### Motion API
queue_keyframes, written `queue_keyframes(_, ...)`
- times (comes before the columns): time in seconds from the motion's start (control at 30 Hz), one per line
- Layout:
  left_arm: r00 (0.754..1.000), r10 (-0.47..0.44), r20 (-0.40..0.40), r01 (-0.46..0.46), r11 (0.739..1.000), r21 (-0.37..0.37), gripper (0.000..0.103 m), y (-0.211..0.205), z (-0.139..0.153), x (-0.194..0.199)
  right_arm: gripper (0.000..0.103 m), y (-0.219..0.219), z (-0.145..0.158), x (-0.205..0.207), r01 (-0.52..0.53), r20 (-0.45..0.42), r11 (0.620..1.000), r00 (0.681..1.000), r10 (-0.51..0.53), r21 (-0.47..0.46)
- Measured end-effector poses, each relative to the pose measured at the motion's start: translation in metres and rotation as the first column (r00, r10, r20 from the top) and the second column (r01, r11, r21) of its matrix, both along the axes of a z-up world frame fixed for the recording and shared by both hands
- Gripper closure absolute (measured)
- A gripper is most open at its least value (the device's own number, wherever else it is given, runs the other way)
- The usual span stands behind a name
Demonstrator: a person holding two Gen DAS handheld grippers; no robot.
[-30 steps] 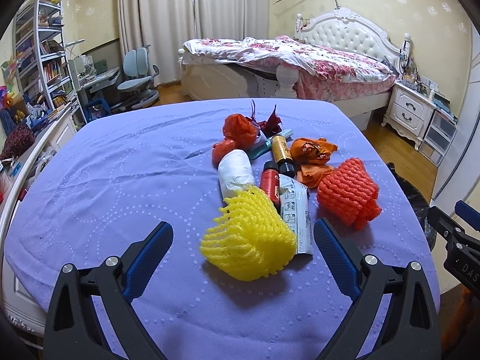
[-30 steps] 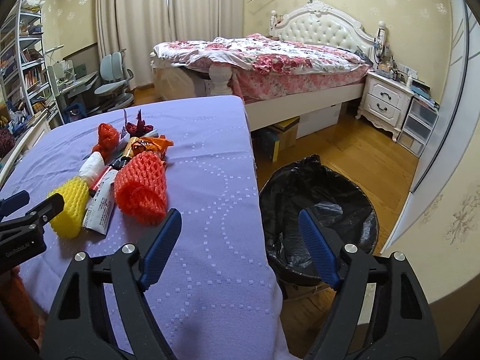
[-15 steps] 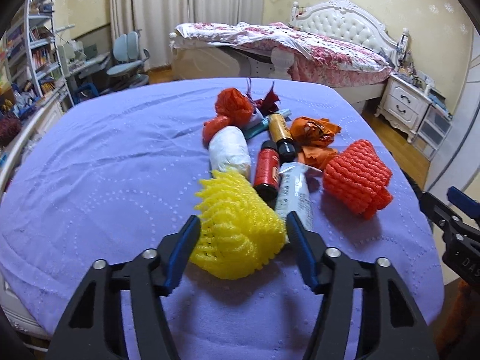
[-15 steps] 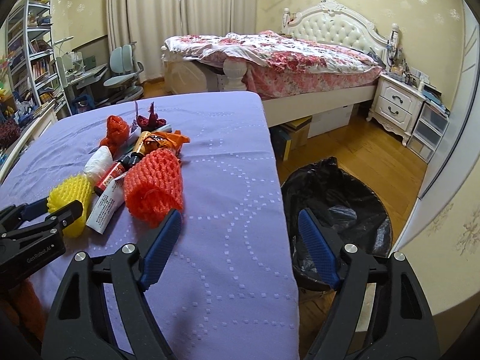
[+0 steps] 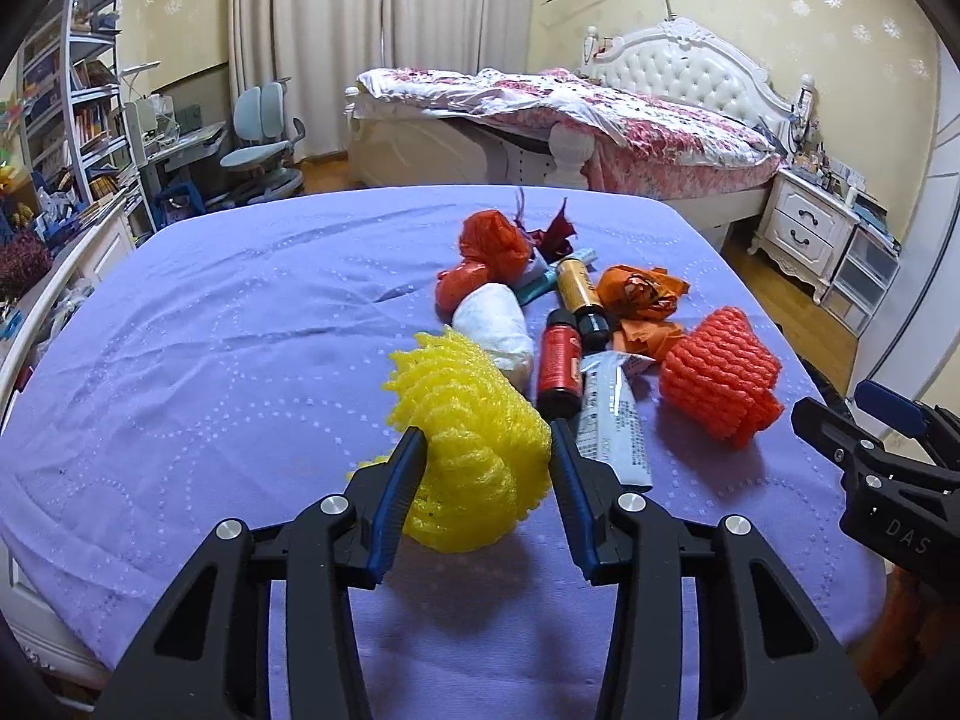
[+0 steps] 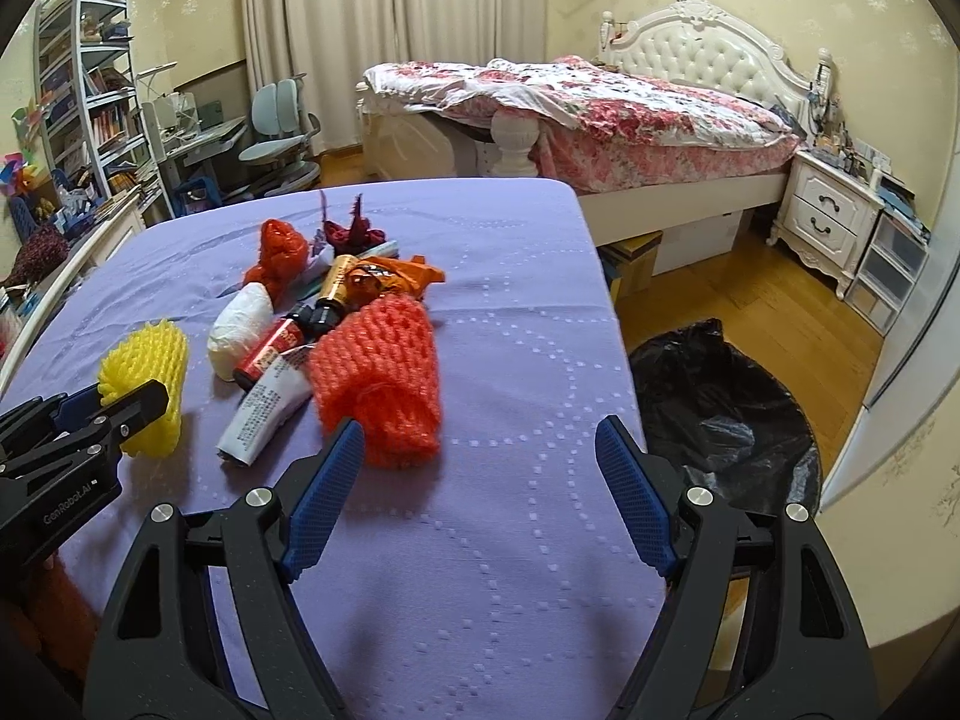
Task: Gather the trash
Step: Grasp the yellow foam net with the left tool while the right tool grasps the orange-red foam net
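1. Yellow foam net sleeve [image 5: 471, 450]: on the purple cloth of the bench [image 5: 210, 360], at the near end of the trash pile. Sits between the pads of the left hand-held gripper [image 5: 486, 450].
2. Left hand-held gripper: jaws closing, narrow, both pads pressed into the sleeve's sides. Foam soft, likely to squash further before the grip firms up.
3. Right hand-held gripper [image 6: 480, 468]: jaws wide, nothing between them. Hovering just in front of the orange foam net sleeve [image 6: 378, 384], left pad near its open end, not touching.
4. Rest of the pile behind the two sleeves, packed close: white tube [image 5: 612, 420], small red bottle [image 5: 558, 360], amber bottle [image 5: 579, 294], white wad [image 5: 495, 330], orange wrapper [image 5: 645, 300], red mesh bag [image 5: 492, 246], dark red scrap [image 5: 555, 231].
5. Black-lined bin [image 6: 720, 408]: on the floor just off the bench's right edge, open, looks near empty.
6. Step in hand, as judged: first pick, yellow sleeve being clamped. Nothing visibly collected yet.
7. Next move needs: firm hold, lift clear of the white tube touching its right side, carry across the bench past the right edge, release over the bin. Long reach across the right hand-held gripper; clash risk.
8. Alternative: orange sleeve closer to the bin, easy pick for the right side.
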State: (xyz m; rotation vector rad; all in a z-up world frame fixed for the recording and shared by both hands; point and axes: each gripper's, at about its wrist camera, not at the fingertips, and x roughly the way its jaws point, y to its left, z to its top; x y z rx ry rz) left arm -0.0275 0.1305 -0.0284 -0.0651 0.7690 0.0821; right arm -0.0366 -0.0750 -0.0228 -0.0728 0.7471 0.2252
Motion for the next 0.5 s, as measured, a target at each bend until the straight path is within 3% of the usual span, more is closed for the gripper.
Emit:
queue_keyframes(0.37, 0.999, 0.038, -0.010, -0.038, 0.999, -0.024, 0.059, 0.020, -0.005, 0.001, 0.028, 0.034, -0.009, 0.018, -0.066, -0.031, 0.998, 0.997, 0.066, 0.009)
queue_keyframes(0.5, 0.999, 0.037, -0.014, -0.037, 0.999, -0.034, 0.059, 0.020, -0.007, 0.003, 0.049, 0.039, -0.018, 0.028, -0.087, -0.072, 0.996, 0.994, 0.087, 0.010)
